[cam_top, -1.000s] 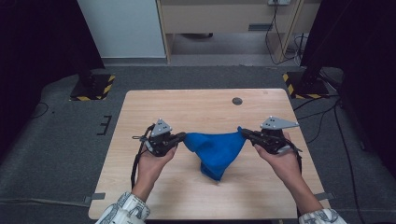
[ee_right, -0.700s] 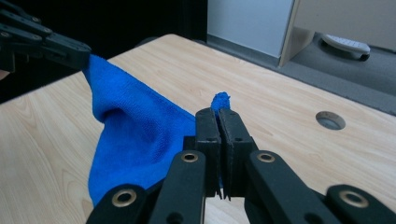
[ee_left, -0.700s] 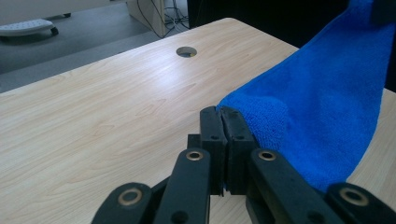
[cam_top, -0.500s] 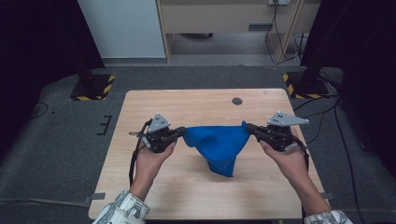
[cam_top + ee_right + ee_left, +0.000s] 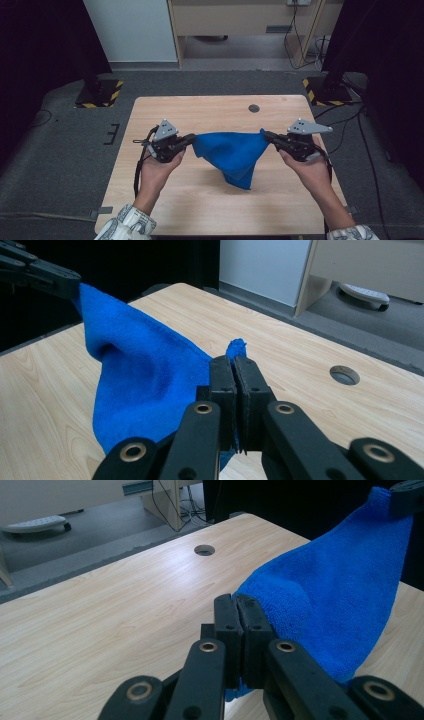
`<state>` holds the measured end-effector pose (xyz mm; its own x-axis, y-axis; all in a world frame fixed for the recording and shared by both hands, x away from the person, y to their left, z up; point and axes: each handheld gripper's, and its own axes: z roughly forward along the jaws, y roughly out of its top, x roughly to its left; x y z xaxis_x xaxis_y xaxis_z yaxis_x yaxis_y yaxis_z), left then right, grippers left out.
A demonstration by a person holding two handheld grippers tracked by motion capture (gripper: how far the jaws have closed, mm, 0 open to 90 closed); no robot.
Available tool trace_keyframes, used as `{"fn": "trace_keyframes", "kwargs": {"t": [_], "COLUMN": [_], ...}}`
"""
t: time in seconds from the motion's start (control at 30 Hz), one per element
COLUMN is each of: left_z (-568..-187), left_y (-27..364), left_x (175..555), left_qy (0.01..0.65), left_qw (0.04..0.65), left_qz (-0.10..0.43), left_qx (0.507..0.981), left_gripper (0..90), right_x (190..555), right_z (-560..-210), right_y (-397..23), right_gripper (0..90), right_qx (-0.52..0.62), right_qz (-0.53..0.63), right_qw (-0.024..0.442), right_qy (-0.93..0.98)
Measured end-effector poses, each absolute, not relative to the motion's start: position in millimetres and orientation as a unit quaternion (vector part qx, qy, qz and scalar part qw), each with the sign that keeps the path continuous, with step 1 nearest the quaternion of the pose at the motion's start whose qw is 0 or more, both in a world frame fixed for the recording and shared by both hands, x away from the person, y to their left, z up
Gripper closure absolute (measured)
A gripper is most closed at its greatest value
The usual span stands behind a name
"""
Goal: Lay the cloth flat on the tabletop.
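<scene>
1. Step in hand, as I read it: a spread-and-lift of the blue microfibre cloth (image 5: 234, 155) before laying it flat or folding it. Both hands held it stretched above the wooden table (image 5: 165, 210).
2. Left gripper (image 5: 191, 140) was clenched on one corner of the cloth; in the left gripper view its jaws were pressed together with fabric pinched at the tips (image 5: 239, 611).
3. Right gripper (image 5: 266, 135) was clamped on the opposite corner; a small tuft of cloth poked out past its closed jaws in the right gripper view (image 5: 235, 369).
4. Cloth position: hung between the two grippers over the table's middle, on the person's side of the round cable hole (image 5: 254, 108). Top edge was nearly taut; the rest drooped to a point toward the table's near edge. Couldn't tell whether that tip touched the wood.
5. Next move likely called for keeping both grips closed, holding the top edge tight, then lowering so the hanging point landed first without bunching.
6. Versus a second earlier: the cloth sat higher off the table, the span was wider and straighter, less sag between the grippers. Left hand had risen; right hand barely shifted.
</scene>
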<state>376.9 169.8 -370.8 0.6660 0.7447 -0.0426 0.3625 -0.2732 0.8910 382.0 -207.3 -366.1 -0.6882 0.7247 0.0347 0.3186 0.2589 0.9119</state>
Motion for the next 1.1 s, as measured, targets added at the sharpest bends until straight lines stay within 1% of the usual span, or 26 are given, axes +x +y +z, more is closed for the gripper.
{"fn": "trace_keyframes", "kwargs": {"t": [0.77,0.9,1.1], "left_z": [-350,-346,-344], "left_y": [187,189,196], "left_x": [374,375,376], "left_qy": [0.346,0.350,0.357], "left_qw": [0.476,0.488,0.487], "left_qz": [0.210,0.210,0.216], "left_qx": [0.780,0.772,0.767], "left_gripper": [88.4,88.4,88.5], "right_x": [383,382,383], "right_z": [-355,-350,-348], "right_y": [-217,-218,-222], "right_gripper": [88.2,88.3,88.5], "right_qx": [0.340,0.338,0.340], "right_qz": [0.502,0.504,0.508], "right_qw": [0.206,0.211,0.217], "right_qy": [0.768,0.766,0.761]}}
